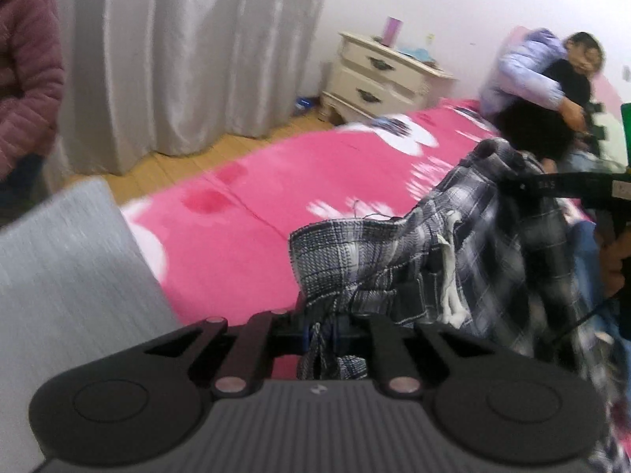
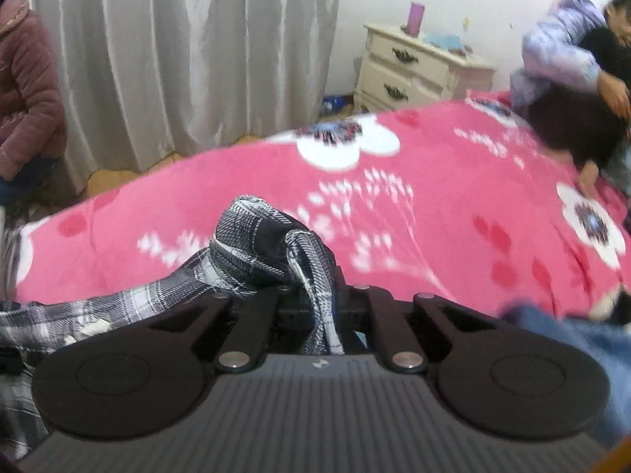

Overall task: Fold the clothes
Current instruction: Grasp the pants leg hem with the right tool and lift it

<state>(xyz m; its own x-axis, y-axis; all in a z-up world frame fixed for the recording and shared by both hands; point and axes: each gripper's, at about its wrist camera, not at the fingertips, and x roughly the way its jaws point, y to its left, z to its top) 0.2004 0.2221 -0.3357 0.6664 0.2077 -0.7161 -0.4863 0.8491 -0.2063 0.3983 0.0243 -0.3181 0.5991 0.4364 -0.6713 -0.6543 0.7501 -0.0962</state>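
Observation:
A grey, black and white plaid garment point(image 1: 434, 252) hangs stretched over the pink flowered bedspread point(image 1: 244, 213). My left gripper point(image 1: 321, 331) is shut on a bunched edge of it, the cloth spilling down between the jaws. In the left wrist view the other gripper point(image 1: 512, 186) pinches the cloth at the right, held by a hand. In the right wrist view my right gripper point(image 2: 321, 311) is shut on a fold of the same plaid garment point(image 2: 260, 244), which trails off to the lower left over the pink bedspread point(image 2: 434, 213).
A cream nightstand point(image 2: 414, 67) with a purple cup stands by the wall beyond the bed. Grey curtains point(image 2: 177, 51) hang at the back. A person in a pink quilted jacket point(image 2: 23, 90) stands left; a person in lilac point(image 2: 560, 55) leans on the bed, right. Blue denim point(image 2: 572, 339) lies lower right.

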